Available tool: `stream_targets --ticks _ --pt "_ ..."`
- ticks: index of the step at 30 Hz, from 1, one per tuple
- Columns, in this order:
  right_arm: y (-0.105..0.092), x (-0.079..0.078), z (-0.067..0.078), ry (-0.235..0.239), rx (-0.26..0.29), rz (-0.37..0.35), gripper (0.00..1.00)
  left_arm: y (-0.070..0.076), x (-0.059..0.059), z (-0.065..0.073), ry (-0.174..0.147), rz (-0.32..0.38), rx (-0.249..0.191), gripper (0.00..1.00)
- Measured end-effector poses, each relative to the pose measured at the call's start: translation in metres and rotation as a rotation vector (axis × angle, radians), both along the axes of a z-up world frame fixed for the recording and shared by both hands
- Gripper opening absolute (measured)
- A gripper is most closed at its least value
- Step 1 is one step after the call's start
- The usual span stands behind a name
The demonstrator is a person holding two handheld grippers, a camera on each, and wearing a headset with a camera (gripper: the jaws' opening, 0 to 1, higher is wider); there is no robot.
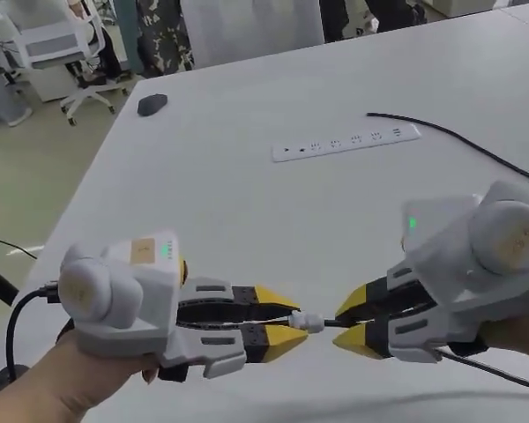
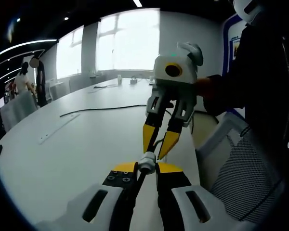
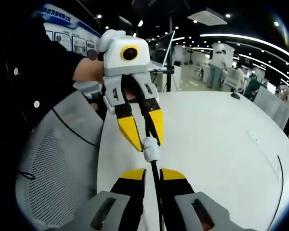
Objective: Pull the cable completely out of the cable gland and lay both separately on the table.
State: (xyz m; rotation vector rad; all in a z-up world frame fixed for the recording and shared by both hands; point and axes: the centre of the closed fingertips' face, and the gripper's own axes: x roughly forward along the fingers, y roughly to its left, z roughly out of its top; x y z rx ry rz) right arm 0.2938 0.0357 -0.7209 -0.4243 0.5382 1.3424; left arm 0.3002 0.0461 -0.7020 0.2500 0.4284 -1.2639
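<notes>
White table [image 1: 247,203], both grippers held low over its near edge, tips facing each other.

Writing: tan label patch on top of the left gripper [image 1: 291,322], unreadable. Blue wall poster [image 3: 62,19] behind the left gripper in the right gripper view, text too small to read. Marks on the power strip [image 1: 346,142] are also unreadable.

Left side: a hand [image 1: 88,374] holds the left gripper, with a green light [image 1: 166,251] lit on its body. Its yellow jaws are closed onto the white cable gland [image 1: 307,322], which sticks out past the tips toward the right gripper [image 1: 351,322]. In the left gripper view the gland [image 2: 147,162] sits right at the tips, and the black cable runs back down between the jaws.

Middle: a short run of black cable [image 1: 333,323] spans the small gap between the two sets of tips. The cable is not yet out of the gland, and both are off the table.

Right side: the right gripper jaws are pinched together on the cable [image 3: 157,185], just behind the gland [image 3: 150,148].

Around: a dark mouse-like object [image 1: 152,104] lies far beyond the left gripper. The power strip is well beyond the gap, and its black lead [image 1: 458,141] runs off beyond the right gripper. An office chair [image 1: 62,44] stands past the far left table edge. A grey mesh chair [image 2: 241,168] is beside the table behind the right gripper. Nothing lies between the grippers and the table below.
</notes>
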Motion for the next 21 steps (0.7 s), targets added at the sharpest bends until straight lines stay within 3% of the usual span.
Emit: stream_targets --ticks 1,3,9,14,21 --pt "0.000 0.001 0.000 -0.011 -0.002 0.004 0.01 0.000 -0.001 0.000 0.002 -0.003 0.001 0.15" --pt "-0.001 0.002 0.003 -0.079 0.001 0.048 0.00 0.000 0.000 -0.001 -0.004 0.002 -0.001 0.15" --pt "-0.017 0.007 -0.002 -0.067 -0.038 -0.001 0.00 0.003 0.003 -0.002 0.000 0.021 -0.015 0.15" --pt "-0.044 0.013 -0.008 -0.049 -0.043 -0.063 0.00 0.011 0.002 -0.003 0.001 0.030 -0.011 0.15" --pt "-0.088 0.020 -0.025 -0.044 -0.102 -0.168 0.00 0.022 -0.001 -0.005 -0.012 0.044 0.003 0.15"
